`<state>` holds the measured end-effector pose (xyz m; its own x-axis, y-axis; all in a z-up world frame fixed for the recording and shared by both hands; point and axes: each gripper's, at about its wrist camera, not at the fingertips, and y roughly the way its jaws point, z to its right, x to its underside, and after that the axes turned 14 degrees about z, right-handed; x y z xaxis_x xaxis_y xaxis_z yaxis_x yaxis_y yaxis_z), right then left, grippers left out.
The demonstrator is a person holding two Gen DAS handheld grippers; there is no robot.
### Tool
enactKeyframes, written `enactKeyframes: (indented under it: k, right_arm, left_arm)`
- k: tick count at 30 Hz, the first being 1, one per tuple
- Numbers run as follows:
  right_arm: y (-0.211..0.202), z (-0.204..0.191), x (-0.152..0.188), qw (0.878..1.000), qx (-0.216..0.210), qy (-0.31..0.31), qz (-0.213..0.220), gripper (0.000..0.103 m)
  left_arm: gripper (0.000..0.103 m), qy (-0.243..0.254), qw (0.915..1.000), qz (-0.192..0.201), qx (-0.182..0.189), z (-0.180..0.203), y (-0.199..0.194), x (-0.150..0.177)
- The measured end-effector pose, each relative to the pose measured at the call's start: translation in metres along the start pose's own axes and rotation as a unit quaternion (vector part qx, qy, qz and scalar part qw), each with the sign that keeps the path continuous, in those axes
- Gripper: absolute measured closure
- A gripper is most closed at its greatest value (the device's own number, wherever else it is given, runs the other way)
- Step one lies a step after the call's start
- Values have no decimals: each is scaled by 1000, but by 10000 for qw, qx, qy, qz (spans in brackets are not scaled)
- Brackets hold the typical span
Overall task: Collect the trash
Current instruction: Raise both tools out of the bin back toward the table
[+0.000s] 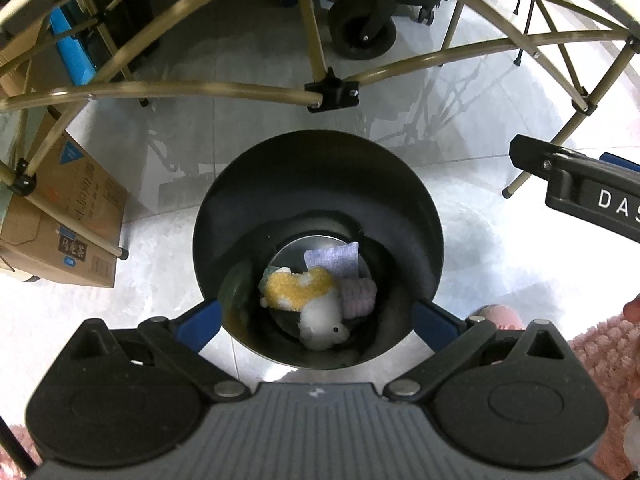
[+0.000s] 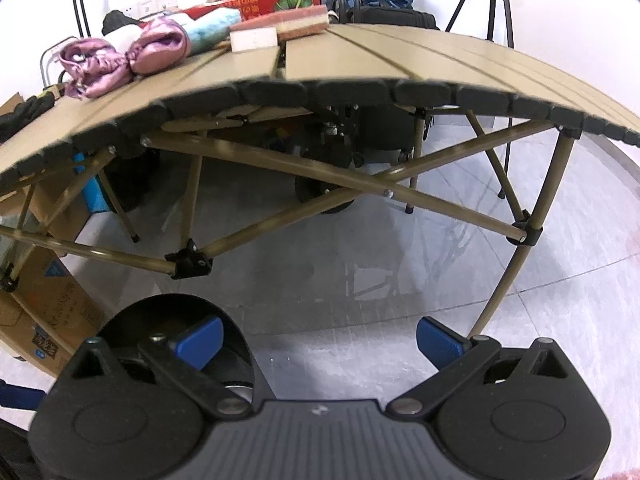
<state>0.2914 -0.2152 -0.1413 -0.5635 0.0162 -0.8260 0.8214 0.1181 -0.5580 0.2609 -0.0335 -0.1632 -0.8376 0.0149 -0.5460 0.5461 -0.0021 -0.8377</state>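
Black bin (image 1: pixel 224 216) sits under my left claw (image 1: pixel 318 316), released and empty above dropped plush toy (image 1: pixel 316 304); right claw (image 2: pixel 318 340) released too.

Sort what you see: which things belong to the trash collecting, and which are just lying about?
Job:
bin
plush toy
paper scrap
pink roll
left claw

Lying about:
cardboard box
pink cloth
sponge
tripod
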Motion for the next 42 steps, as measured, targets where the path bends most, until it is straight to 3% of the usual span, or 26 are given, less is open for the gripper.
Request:
enactKeyframes:
  k: [23, 42]
  right_arm:
    - [-86, -27, -20, 9963, -574, -438, 473, 0]
    - [-140, -46, -69, 9813, -789, -694, 1610, 0]
  left_arm:
    - [0, 35, 9984, 562, -89, -9, -79, 18]
    - [0, -70, 9803, 1942, -360, -20, -150, -19]
